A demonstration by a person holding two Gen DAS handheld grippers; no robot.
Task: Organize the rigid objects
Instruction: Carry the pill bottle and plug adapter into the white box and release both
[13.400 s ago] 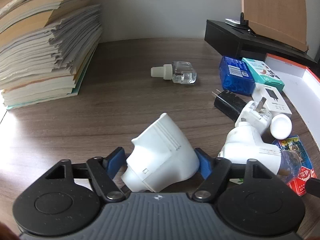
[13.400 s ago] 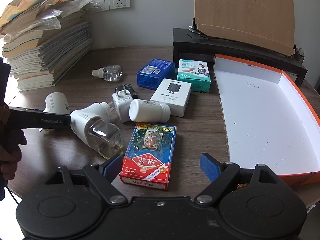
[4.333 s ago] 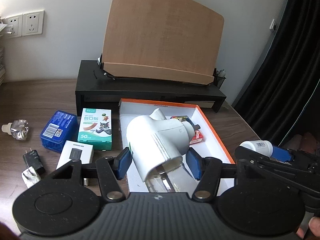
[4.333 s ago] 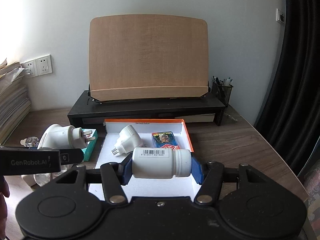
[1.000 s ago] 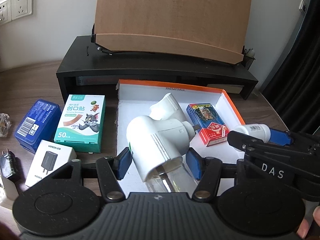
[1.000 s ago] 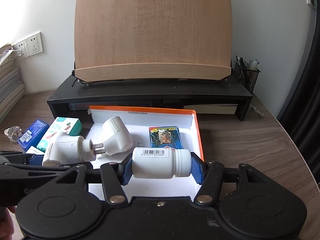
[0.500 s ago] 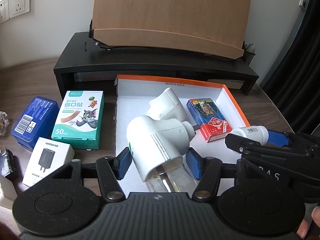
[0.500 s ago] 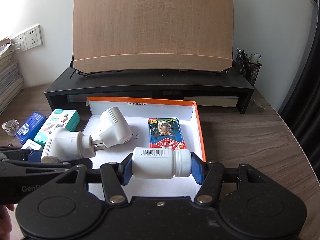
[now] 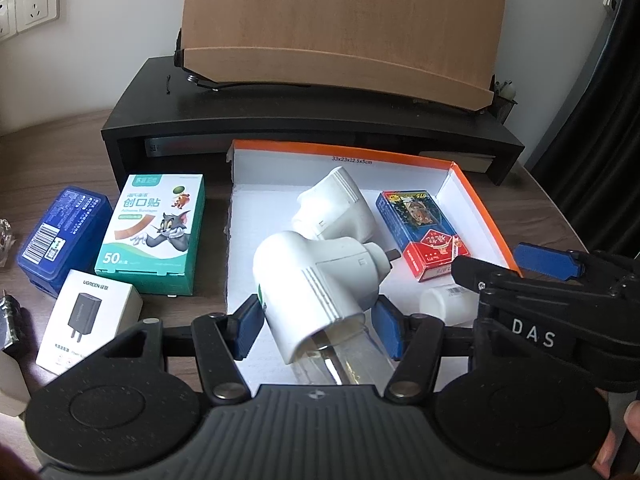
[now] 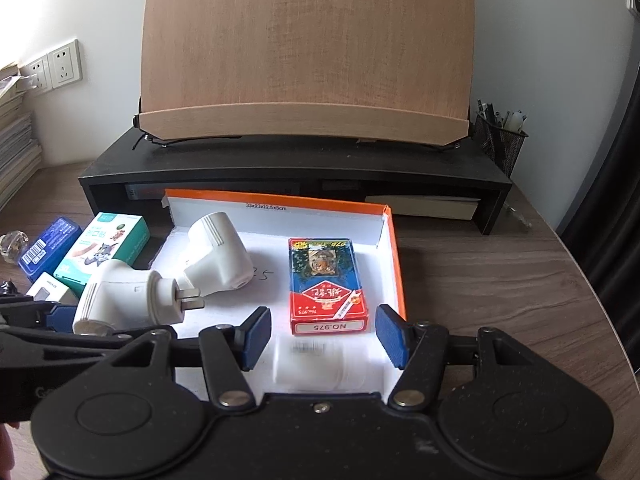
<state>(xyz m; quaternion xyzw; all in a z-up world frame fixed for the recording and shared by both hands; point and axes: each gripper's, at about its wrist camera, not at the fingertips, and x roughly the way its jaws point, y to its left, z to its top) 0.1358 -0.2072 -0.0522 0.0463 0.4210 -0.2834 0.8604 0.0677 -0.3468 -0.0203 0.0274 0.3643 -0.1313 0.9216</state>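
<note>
dark wood desk (image 10: 500, 280), white wall (image 10: 100, 20) behind.

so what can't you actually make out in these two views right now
- White bottle, right wrist view: motion-blurred, label unreadable; whether it has landed in the orange box is unclear.
- Same bottle, left wrist view: mostly hidden by the right gripper.
- Clear vial under the white plug-in: lower end cut off by the left gripper.
- Glass item: cropped at the frame's left edge.
</note>
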